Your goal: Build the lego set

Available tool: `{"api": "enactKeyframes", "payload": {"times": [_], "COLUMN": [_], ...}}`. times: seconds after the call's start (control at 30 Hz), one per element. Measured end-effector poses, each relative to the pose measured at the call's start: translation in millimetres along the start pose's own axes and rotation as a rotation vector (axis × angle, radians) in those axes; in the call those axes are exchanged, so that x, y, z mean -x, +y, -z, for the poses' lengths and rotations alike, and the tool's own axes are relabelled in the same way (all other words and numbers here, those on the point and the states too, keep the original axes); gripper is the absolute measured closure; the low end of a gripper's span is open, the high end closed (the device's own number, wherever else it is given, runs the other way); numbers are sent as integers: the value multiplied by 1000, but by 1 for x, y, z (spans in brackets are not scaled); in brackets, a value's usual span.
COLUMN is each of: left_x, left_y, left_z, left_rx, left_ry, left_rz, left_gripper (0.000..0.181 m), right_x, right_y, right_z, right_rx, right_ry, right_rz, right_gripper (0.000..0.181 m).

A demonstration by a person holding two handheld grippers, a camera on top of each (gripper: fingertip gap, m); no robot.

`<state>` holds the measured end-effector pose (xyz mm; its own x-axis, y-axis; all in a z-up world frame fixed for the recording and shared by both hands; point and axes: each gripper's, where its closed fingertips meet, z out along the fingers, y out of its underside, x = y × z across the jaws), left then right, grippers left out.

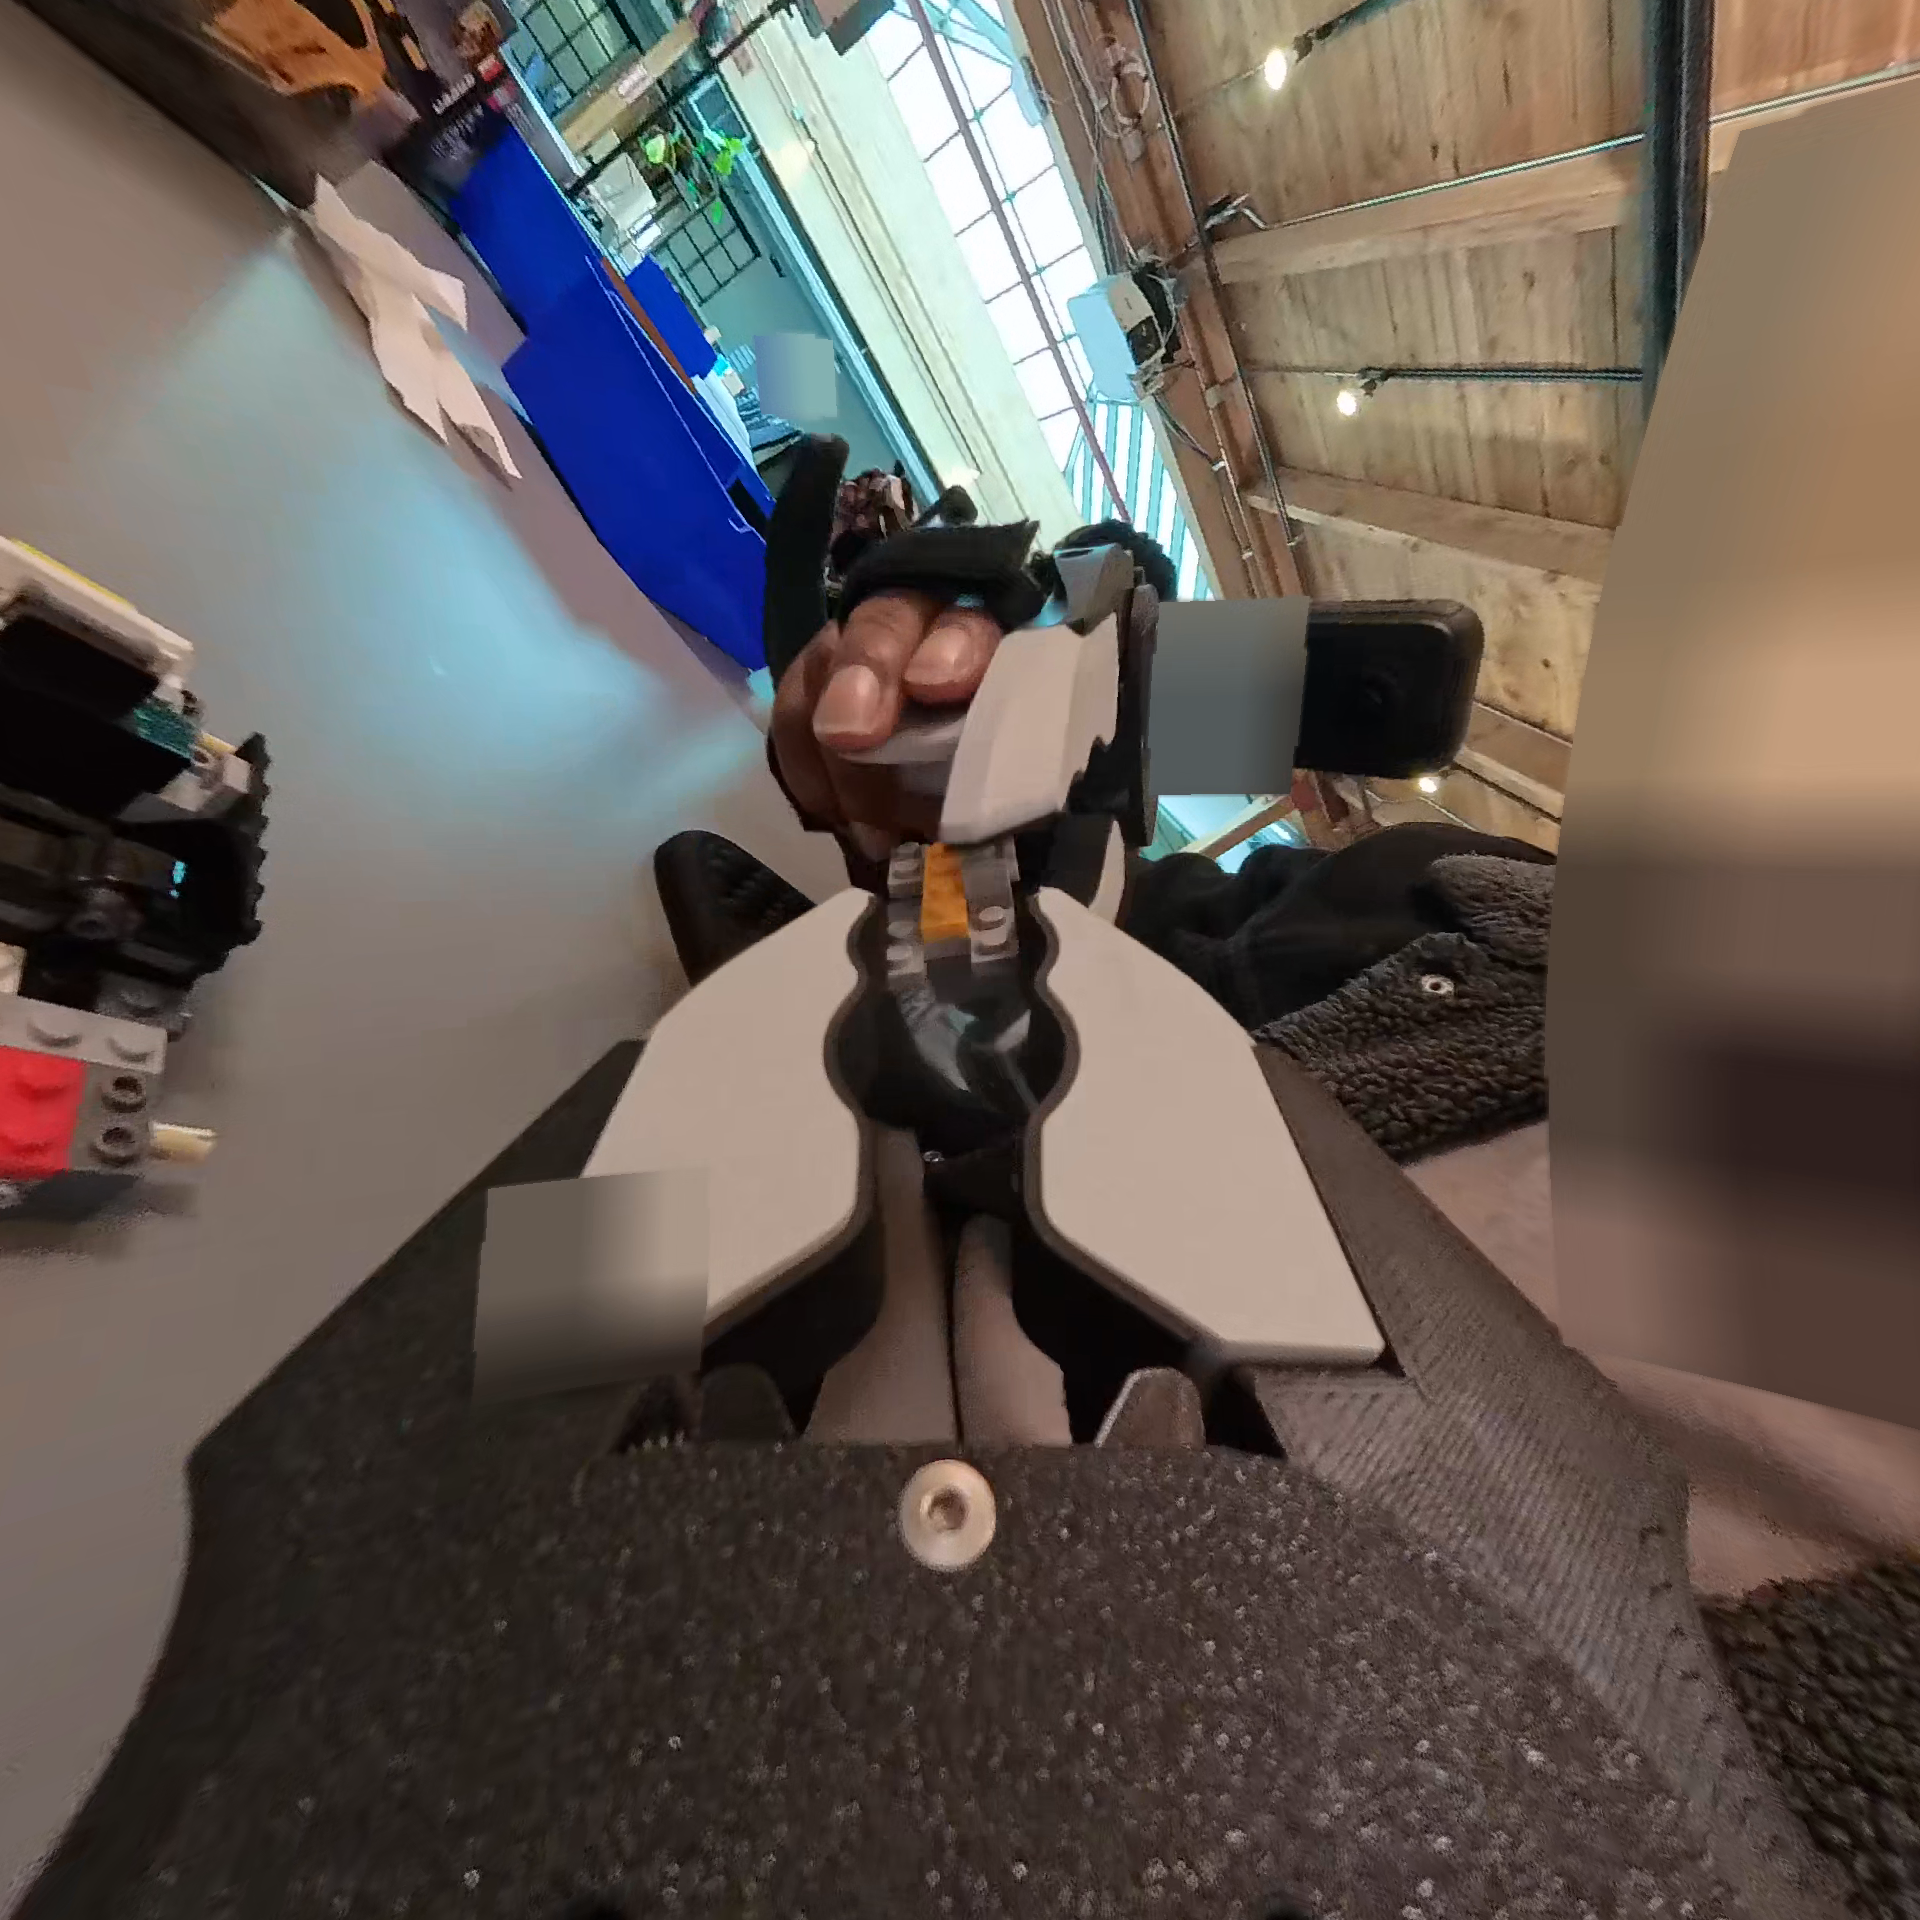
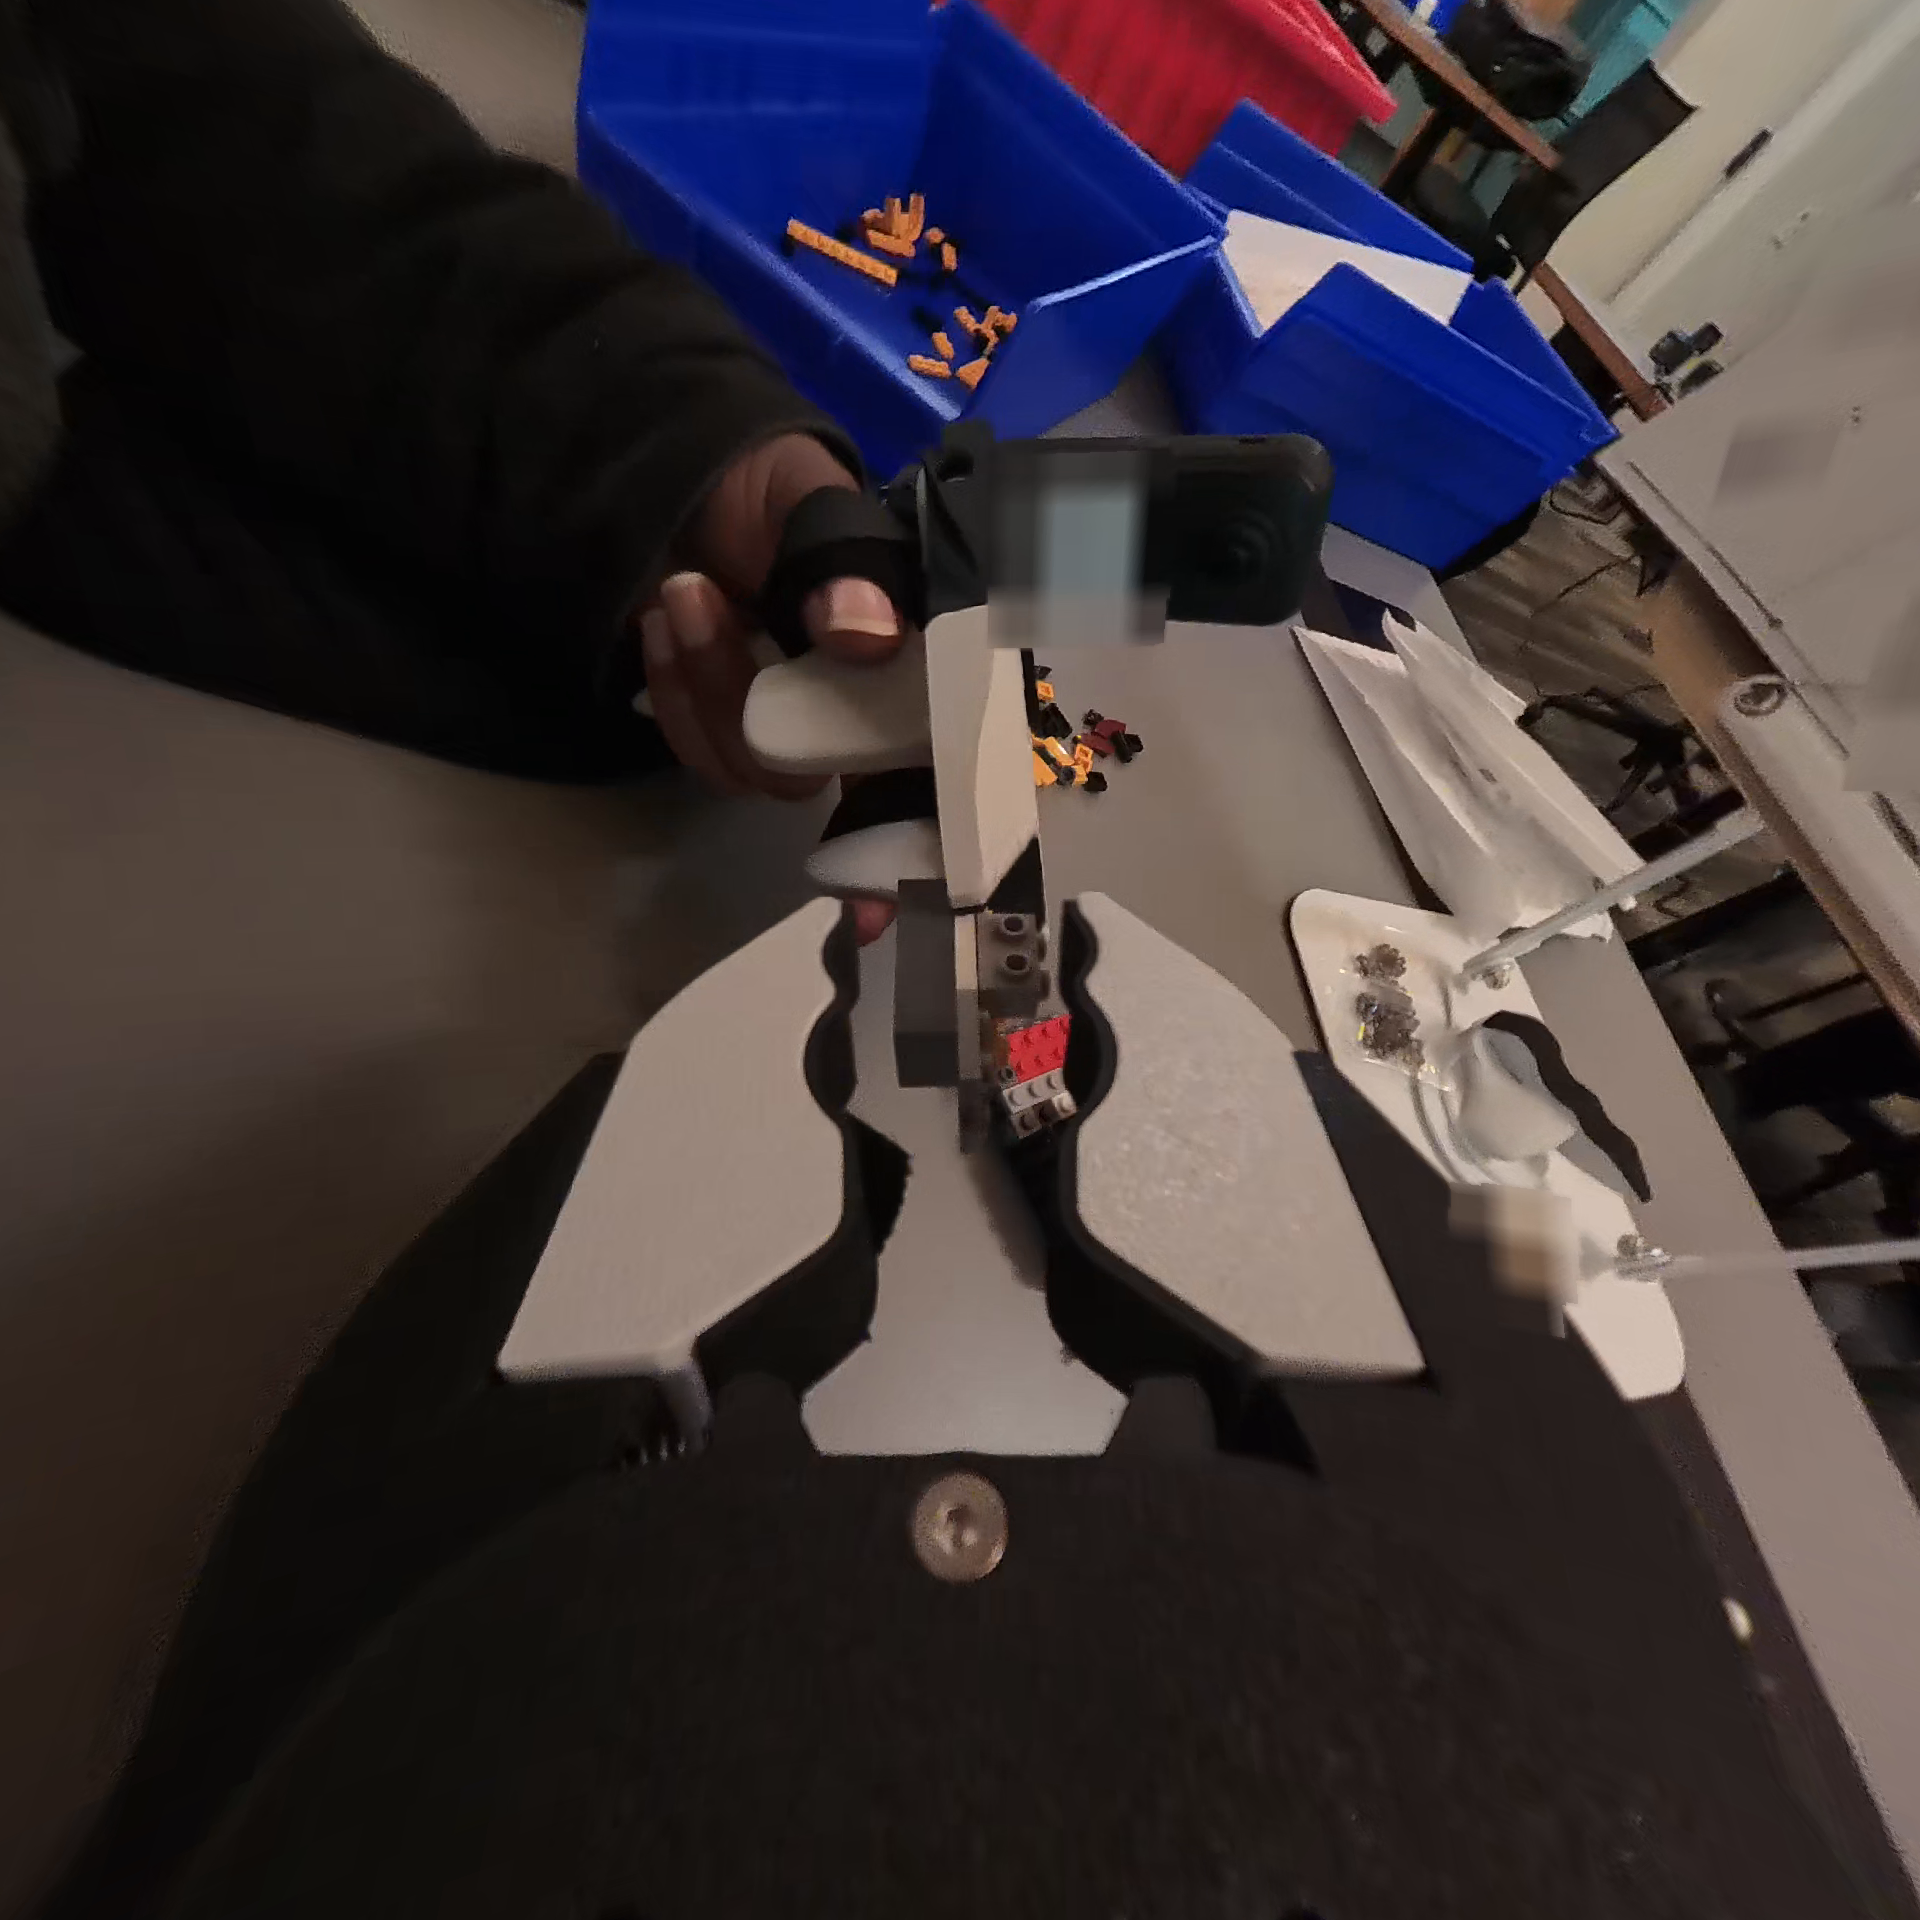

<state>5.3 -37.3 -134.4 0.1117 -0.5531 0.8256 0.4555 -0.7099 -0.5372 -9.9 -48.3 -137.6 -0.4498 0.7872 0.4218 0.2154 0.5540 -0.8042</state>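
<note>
2 grippers met nose to nose above the grey table (image 1: pixel 395 727), and the coming move hinged on that line. At the far left of the left wrist view, 1 part-built model (image 1: pixel 104 883) in black, grey and red stood on the table, well apart from the work. In the middle, the left gripper (image 1: pixel 951 925) was closed to a narrow gap on 1 small sub-assembly (image 1: pixel 943 899) of grey plates with 1 orange piece. It was held in the air, and its long axis ran straight out along the fingers. The right gripper (image 1: pixel 971 826), held by 1 hand (image 1: pixel 831 727), came at it from the opposite end, with its tips just at the far end of the piece. To the right lay 1 black fleece jacket (image 1: pixel 1434 997).

The right wrist view showed the right gripper's jaws part-way apart. The grey-and-red end of the sub-assembly and the tip of the left gripper sat between them. I could not tell whether they pinched it. Behind were at least 2 blue bins (image 2: pixel 1081 343), 1 holding orange pieces. To the right were 1 loose scatter of bricks (image 2: pixel 1091 743) and 1 white tray (image 2: pixel 1340 925).

Neither gripper was nearer, so I judged any push should run along that shared axis.
</note>
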Motion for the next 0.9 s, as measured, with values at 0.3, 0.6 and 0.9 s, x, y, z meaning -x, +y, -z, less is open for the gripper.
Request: {"api": "enactKeyframes", "payload": {"times": [0.3,0.6,0.9], "left_x": [-8,-12,-8], "left_y": [3,8,11], "left_z": [-2,-4,-3], "left_rx": [7,39,60], "left_ry": [76,89,92], "left_rz": [29,7,10], "left_gripper": [149,158,148], "right_x": [2,6,5], "right_y": [-5,-9,-7], "right_z": [3,4,6], "right_rx": [-30,-46,-49], "right_ry": [-14,1,52], "right_rz": [-10,27,148], "right_gripper": [155,156,155]}}
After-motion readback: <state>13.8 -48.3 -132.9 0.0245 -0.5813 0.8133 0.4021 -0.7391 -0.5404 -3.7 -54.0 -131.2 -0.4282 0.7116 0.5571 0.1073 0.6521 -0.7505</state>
